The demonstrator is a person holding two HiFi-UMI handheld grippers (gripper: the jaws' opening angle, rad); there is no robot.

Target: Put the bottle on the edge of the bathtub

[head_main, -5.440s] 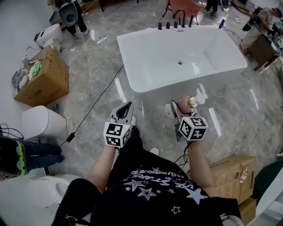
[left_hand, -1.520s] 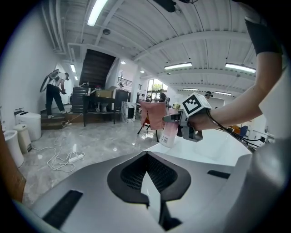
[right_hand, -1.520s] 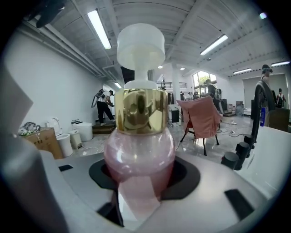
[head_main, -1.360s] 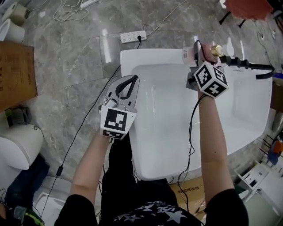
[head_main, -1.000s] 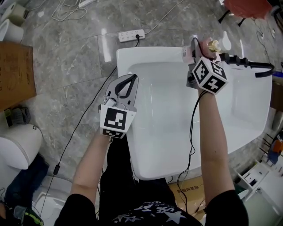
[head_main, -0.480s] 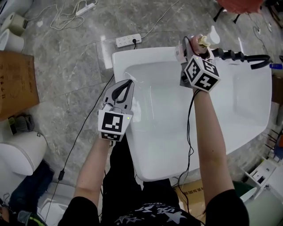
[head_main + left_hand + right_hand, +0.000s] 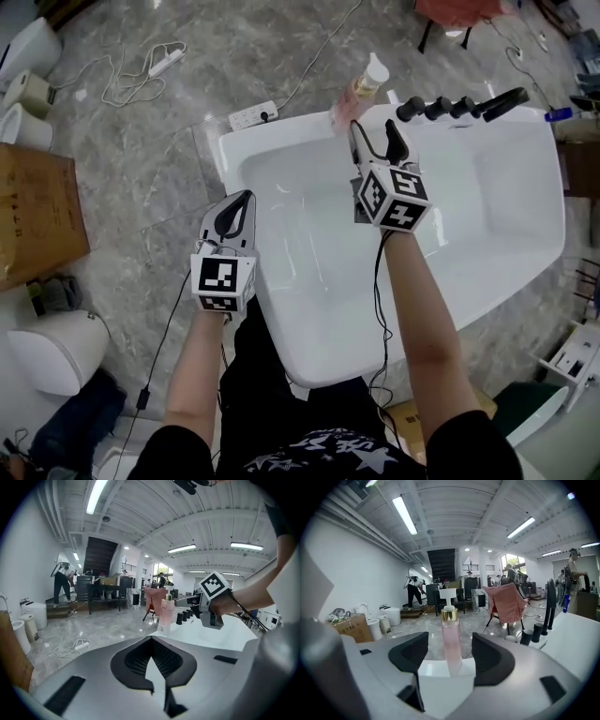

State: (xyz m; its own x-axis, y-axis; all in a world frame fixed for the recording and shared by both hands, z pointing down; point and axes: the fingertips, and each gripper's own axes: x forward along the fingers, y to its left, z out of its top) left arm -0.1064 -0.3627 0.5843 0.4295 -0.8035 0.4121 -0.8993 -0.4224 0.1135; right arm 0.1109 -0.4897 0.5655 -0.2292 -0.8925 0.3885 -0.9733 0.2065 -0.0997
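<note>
The pink bottle (image 7: 361, 87) with a gold collar and white pump stands upright on the far rim of the white bathtub (image 7: 281, 128). My right gripper (image 7: 374, 142) hovers just on the near side of it, over the tub. Its jaws are opening and stand wide. In the right gripper view the bottle (image 7: 451, 644) rises in the gap beyond my right gripper (image 7: 450, 656), and neither pad touches it. My left gripper (image 7: 234, 208) is shut and empty over the tub's left rim. The left gripper view shows the left gripper (image 7: 152, 660), with the bottle (image 7: 165, 617) ahead of it.
Black faucet knobs and a spout (image 7: 441, 108) line the rim right of the bottle. A power strip (image 7: 253, 114) and cables lie on the marble floor behind the tub. A cardboard box (image 7: 37, 216) and a toilet (image 7: 47, 347) stand at the left.
My right gripper set the bottle on the tub's far rim, opened and drew back a little toward me. The left gripper stayed shut at the tub's left side.
</note>
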